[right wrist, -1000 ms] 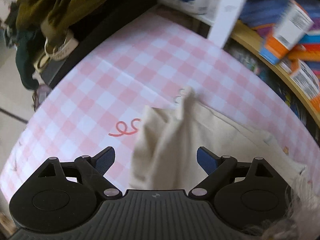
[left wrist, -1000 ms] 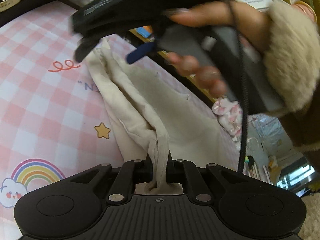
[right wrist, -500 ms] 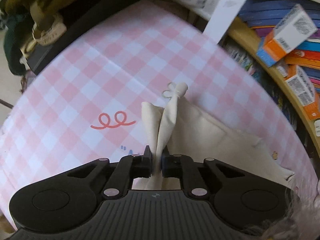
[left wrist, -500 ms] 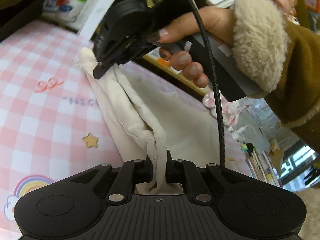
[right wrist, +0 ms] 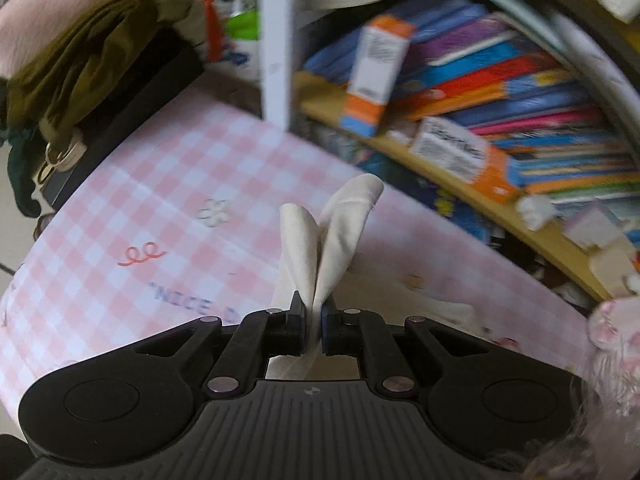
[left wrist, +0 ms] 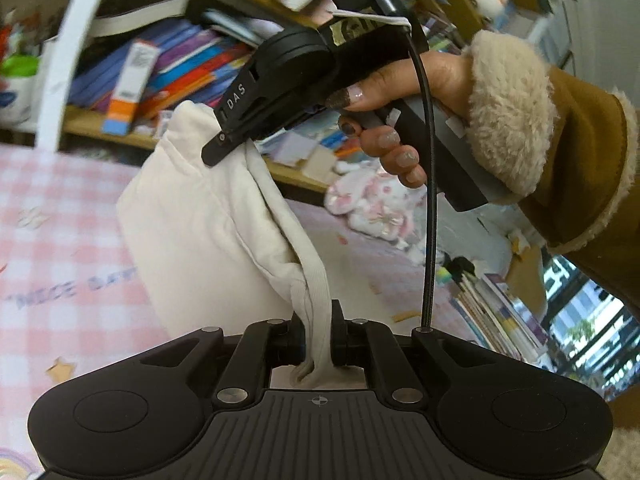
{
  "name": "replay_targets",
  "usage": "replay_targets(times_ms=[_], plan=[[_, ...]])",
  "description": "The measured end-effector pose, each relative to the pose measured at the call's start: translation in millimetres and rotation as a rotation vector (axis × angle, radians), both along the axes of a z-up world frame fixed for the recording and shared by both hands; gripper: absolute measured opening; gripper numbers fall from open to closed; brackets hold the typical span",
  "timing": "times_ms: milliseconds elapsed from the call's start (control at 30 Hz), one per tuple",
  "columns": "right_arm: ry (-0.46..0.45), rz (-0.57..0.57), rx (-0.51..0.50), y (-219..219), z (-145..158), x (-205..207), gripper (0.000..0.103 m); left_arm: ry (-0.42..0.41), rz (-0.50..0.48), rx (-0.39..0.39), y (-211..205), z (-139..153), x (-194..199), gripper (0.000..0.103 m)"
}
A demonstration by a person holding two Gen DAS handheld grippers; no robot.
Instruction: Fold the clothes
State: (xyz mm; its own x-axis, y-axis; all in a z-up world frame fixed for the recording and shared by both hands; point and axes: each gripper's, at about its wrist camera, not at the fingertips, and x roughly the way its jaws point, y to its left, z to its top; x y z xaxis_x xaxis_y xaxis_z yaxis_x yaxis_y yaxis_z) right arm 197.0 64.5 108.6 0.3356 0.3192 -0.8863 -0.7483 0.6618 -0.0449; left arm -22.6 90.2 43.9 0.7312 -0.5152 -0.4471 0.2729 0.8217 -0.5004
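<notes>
aloft above the pink checked cloth (right wrist: 168, 184), a cream garment (left wrist: 200, 216) hangs stretched between two hand-held grippers. the left gripper (left wrist: 318, 340) has its jaws clenched on a bunched edge of the garment, and the right gripper (left wrist: 230, 142), steered by a hand (left wrist: 404, 96) in a fleece-cuffed sleeve (left wrist: 516, 120), has its jaws pinched on another bunch of the same fabric, nearer the bookshelf (right wrist: 460, 184) that runs along the far side of the cloth. the garment's lower part trails down toward the cloth. by the look of it, this is the lift-and-carry part of a fold. the next move calls for keeping both grips tight and the held edge taut, then laying it down square on the cloth so no wrinkle is trapped.
</notes>
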Motion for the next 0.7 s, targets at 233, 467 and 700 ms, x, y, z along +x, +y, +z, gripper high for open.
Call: replay_targets(times_ms=[233, 467, 700], plan=[[0.000, -0.001, 0.074, -74, 3, 24, 0.006, -0.007, -0.024, 0.057, -53, 0, 19, 0.008], [0.010, 0.011, 0.156, -147, 0, 49, 0.006, 0.038, 0.028, 0.146, -119, -5, 39, 0.008], [0.069, 0.034, 0.255, -212, -28, 75, 0.006, 0.138, 0.089, 0.232, -183, -22, 55, 0.009]])
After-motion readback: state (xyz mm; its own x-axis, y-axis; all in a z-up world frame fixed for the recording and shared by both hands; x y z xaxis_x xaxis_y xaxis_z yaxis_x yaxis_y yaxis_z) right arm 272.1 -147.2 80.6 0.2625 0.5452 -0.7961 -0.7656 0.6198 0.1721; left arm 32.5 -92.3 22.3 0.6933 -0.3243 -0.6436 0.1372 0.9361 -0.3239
